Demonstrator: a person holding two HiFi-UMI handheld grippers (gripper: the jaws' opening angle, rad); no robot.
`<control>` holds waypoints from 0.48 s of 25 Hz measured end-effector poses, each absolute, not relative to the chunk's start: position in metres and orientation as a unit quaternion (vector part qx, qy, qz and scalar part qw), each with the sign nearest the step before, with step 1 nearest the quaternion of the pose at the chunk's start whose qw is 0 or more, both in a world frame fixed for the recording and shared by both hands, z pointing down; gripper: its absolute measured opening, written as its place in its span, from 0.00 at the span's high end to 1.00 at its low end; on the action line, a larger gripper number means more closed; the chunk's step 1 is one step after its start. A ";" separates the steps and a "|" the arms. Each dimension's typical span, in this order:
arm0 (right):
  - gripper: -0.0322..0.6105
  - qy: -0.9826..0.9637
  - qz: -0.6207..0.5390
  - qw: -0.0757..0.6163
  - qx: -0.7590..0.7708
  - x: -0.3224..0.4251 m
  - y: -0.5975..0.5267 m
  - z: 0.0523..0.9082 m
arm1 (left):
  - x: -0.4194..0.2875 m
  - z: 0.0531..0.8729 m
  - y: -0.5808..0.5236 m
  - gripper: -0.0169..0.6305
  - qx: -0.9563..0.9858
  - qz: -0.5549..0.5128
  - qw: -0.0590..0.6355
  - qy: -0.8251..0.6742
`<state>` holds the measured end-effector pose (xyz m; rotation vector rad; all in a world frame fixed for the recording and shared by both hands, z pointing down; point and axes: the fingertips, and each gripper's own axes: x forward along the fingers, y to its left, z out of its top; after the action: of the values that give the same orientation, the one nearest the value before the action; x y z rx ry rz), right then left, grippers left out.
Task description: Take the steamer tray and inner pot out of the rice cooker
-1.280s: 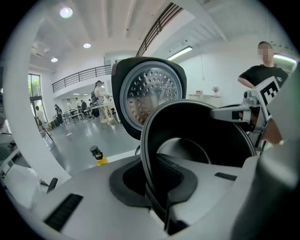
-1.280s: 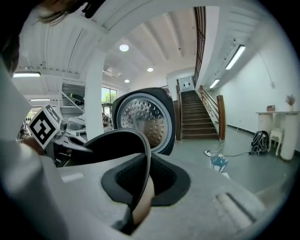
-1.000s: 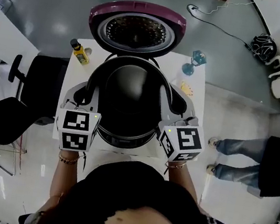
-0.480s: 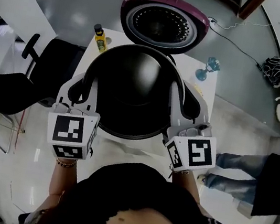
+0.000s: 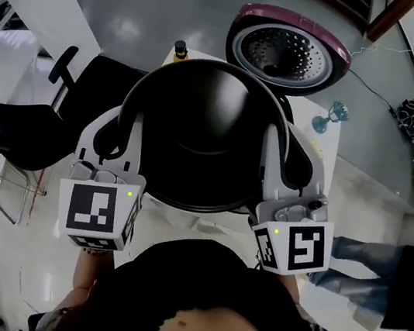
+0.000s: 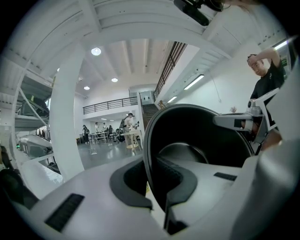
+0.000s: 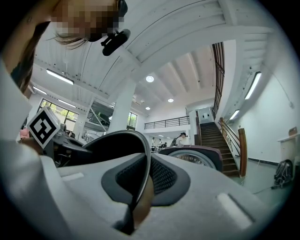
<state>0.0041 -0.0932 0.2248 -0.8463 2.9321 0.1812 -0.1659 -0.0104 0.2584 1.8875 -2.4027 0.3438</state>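
Observation:
The black inner pot (image 5: pixel 201 132) hangs in the air between both grippers and fills the middle of the head view. My left gripper (image 5: pixel 120 132) is shut on the pot's left rim, its pads either side of the wall. My right gripper (image 5: pixel 287 158) is shut on the right rim. In the left gripper view the pot (image 6: pixel 201 136) stands between that left gripper's (image 6: pixel 154 185) pads. In the right gripper view the pot's rim (image 7: pixel 119 138) runs into that right gripper's (image 7: pixel 140 185) pads. The rice cooker's open purple lid (image 5: pixel 289 49) shows behind the pot; the cooker's body is hidden under it.
A yellow bottle (image 5: pixel 181 50) and a blue glass (image 5: pixel 331 119) stand on the white table (image 5: pixel 318 152) beside the cooker. A black office chair (image 5: pixel 69 118) sits to the left. A person's jeans-clad legs (image 5: pixel 364 258) are at the right.
Both grippers have risen with the pot, which has come up out of the cooker and now looks larger. The purple lid has slid to the upper right of the head view.

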 end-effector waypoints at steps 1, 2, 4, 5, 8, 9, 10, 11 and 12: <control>0.91 0.957 0.058 0.044 -0.279 -0.008 -0.089 0.224 | -0.179 0.257 -0.007 0.96 0.616 0.111 0.033 -0.779; 0.91 0.956 0.057 0.046 -0.283 -0.022 -0.084 0.224 | -0.193 0.255 -0.004 0.96 0.618 0.110 0.033 -0.778; 0.91 0.954 0.051 0.048 -0.291 -0.051 -0.077 0.226 | -0.225 0.257 0.001 0.96 0.619 0.121 0.033 -0.775; 0.91 0.953 0.045 0.048 -0.297 -0.064 -0.073 0.229 | -0.240 0.260 0.004 0.96 0.621 0.129 0.035 -0.772; 0.91 0.948 0.025 0.039 -0.316 -0.096 -0.064 0.241 | -0.275 0.271 0.008 0.96 0.635 0.148 0.047 -0.757; 0.91 0.945 0.019 0.035 -0.324 -0.105 -0.064 0.245 | -0.285 0.275 0.006 0.96 0.641 0.153 0.051 -0.750; 0.91 0.943 0.013 0.031 -0.332 -0.114 -0.064 0.249 | -0.295 0.278 0.004 0.96 0.648 0.157 0.057 -0.743; 0.91 0.940 0.008 0.025 -0.340 -0.122 -0.064 0.254 | -0.303 0.283 0.000 0.96 0.656 0.160 0.064 -0.735; 0.91 0.937 0.002 0.018 -0.349 -0.128 -0.064 0.261 | -0.310 0.290 -0.003 0.96 0.664 0.164 0.071 -0.726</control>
<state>-0.1281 -0.0641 0.2610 -1.0835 2.9108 0.0050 -0.3104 -0.0030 0.2900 1.9965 -2.1839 0.4920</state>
